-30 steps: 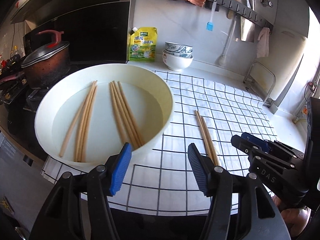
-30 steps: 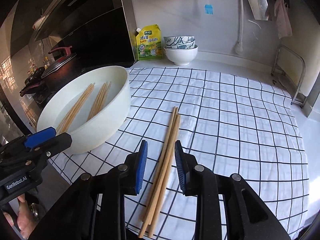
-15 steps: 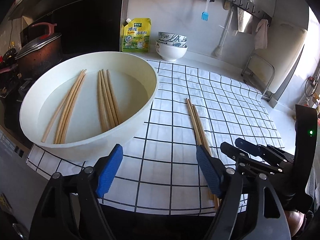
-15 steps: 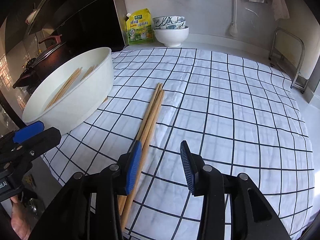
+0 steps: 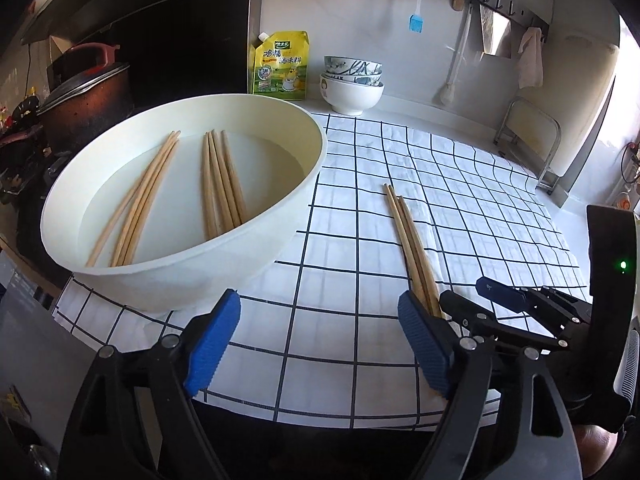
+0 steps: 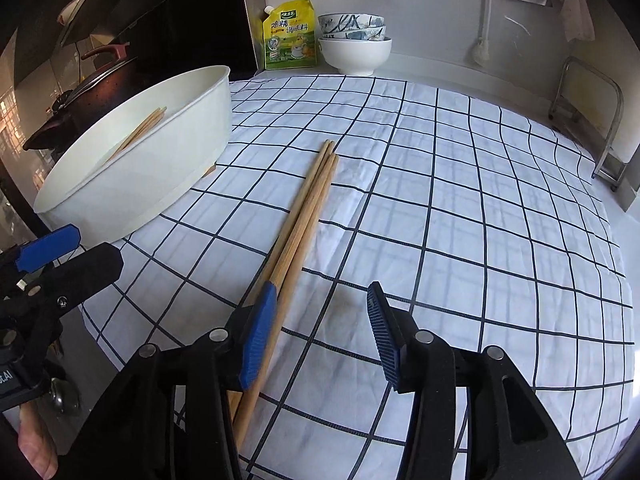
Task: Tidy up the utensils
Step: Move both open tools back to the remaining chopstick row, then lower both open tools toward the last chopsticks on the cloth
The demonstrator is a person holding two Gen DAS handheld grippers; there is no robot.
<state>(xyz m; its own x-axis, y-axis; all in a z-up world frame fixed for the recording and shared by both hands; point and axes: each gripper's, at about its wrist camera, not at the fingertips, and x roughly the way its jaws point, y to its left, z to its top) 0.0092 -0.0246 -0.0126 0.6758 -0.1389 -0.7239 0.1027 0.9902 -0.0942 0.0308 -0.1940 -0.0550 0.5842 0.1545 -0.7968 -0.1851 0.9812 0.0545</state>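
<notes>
The right gripper (image 6: 320,336), jaws closer 1 s ago, is now spread and off the chopsticks (image 6: 308,204) lying on the checked cloth (image 6: 460,208), so probably released; left gripper (image 5: 320,344) spread too, w/ more sticks in the basin (image 5: 280,216).

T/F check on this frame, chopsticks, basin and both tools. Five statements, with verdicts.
1. Chopsticks lie inside the white basin. True: two groups rest on its floor.
2. The right tool is clamped on the chopsticks on the cloth. False: it is open, and they lie on the checked cloth beside its left pad.
3. The left tool is open and empty. True.
4. The stacked bowls sit on the checked cloth. False: they stand on the counter behind it, beside the yellow seasoning pouch.
5. The basin rests partly on the cloth. True.
</notes>
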